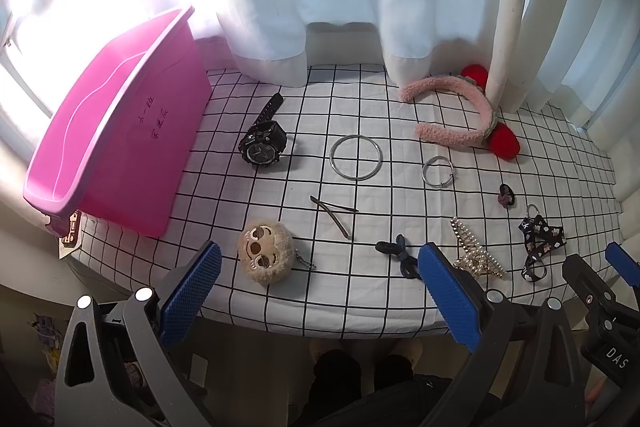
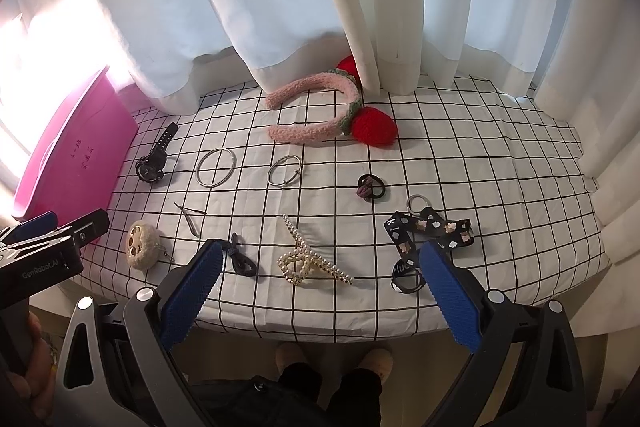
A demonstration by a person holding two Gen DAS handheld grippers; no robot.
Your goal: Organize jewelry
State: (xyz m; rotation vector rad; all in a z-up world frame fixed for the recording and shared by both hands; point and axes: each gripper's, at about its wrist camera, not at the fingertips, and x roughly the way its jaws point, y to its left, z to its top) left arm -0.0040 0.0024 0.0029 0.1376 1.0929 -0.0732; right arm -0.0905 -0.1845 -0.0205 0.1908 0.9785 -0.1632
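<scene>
Jewelry and hair items lie spread on a checked cloth (image 1: 360,299). A pink bin (image 1: 120,131) stands at the left. There is a black watch (image 1: 262,143), a large silver bangle (image 1: 356,157), a smaller bangle (image 1: 438,171), a pink headband with red pompoms (image 2: 320,111), a pearl claw clip (image 2: 308,263), a dark hair tie (image 2: 240,259), hairpins (image 1: 334,215), a plush charm (image 1: 262,251) and a printed ribbon (image 2: 428,231). My left gripper (image 1: 320,279) is open and empty above the near table edge. My right gripper (image 2: 320,279) is open and empty above the pearl clip.
White curtains (image 2: 320,7) hang along the back of the table. A small dark scrunchie (image 2: 370,187) lies mid-right. The table's front edge runs just under both grippers. Feet and floor show below. The left gripper also shows at the left of the right wrist view (image 2: 60,231).
</scene>
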